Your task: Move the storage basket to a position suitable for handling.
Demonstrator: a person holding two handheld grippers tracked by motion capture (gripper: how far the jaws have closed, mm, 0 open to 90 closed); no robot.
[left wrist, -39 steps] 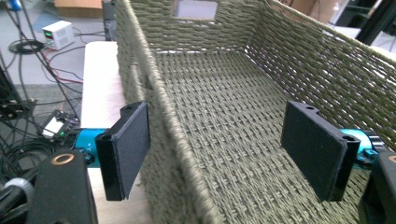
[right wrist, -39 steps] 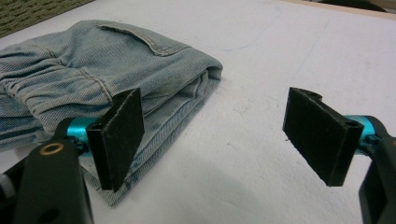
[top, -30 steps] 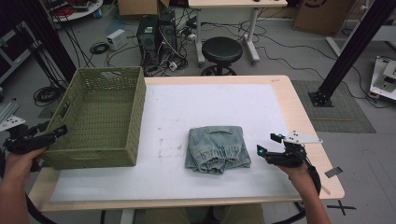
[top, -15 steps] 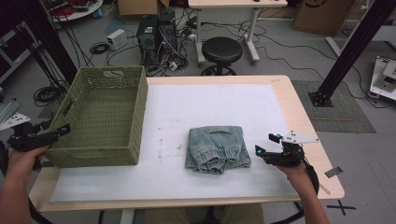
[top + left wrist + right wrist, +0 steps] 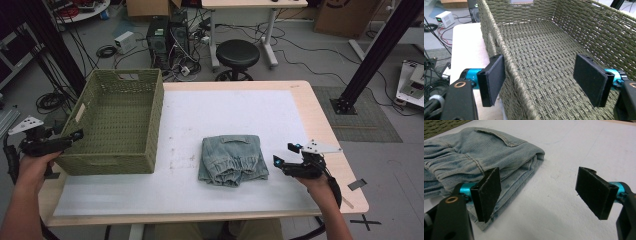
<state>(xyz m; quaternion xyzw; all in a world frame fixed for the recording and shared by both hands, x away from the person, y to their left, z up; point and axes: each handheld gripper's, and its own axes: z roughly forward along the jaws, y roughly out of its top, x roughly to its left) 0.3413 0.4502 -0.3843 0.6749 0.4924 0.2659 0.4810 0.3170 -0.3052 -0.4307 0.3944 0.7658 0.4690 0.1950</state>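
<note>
While jaws gape, basket (image 5: 120, 125), folded jeans (image 5: 232, 159)

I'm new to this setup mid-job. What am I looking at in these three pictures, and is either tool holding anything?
A person holds a two-jaw tool in each hand. The high view looks down on the table; each other view rides on one tool. The left gripper is open, its jaws straddling the near wall of the green woven basket: one pad outside, one inside, nothing clamped. The right gripper is open beside the folded denim garment, one pad near its edge. Neither holds anything.
</note>
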